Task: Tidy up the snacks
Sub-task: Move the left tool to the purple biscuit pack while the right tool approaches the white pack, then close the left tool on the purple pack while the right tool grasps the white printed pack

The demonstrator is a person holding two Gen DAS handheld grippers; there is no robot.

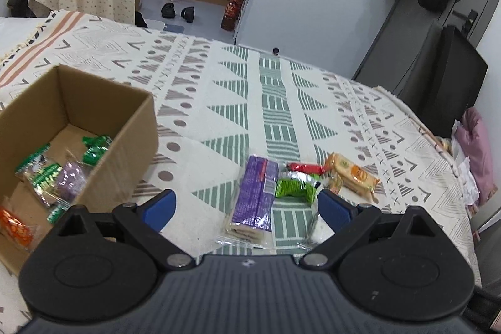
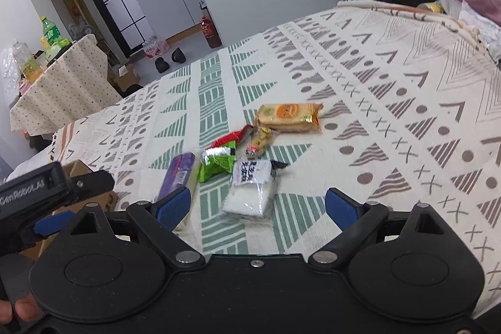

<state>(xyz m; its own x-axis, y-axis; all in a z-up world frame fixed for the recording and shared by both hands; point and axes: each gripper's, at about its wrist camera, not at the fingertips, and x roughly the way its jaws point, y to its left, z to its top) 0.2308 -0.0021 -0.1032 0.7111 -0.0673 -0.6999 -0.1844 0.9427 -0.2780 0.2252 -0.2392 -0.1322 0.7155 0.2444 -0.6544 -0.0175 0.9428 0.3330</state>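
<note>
Cardboard box on the left of the patterned bedspread, already holding a handful of wrapped snacks (green, purple and orange ones at the bottom). Rest of the pile well apart from it on the bed: purple wafer pack, green packet touching its right edge, red wrapper just behind, orange biscuit pack farthest right. White clear-wrapped cake nearest the right side, only properly visible from the right wrist view.

Left hand-held gripper spread wide and empty, hovering low with the purple pack sitting roughly between its blue pads. Right hand-held gripper likewise released, holding nothing, lined up over the white cake.

Probably mid-reach for the next pick. Tips for doing it cleanly: come straight down so the pads straddle the short width of the pack, not the long way. Squeeze gently (wafers and soft cake crush easily). Worth keeping the left pads clear of the green packet, since it's touching and could get dragged along. Then lift clear and release low inside the box, not from a height.
</note>
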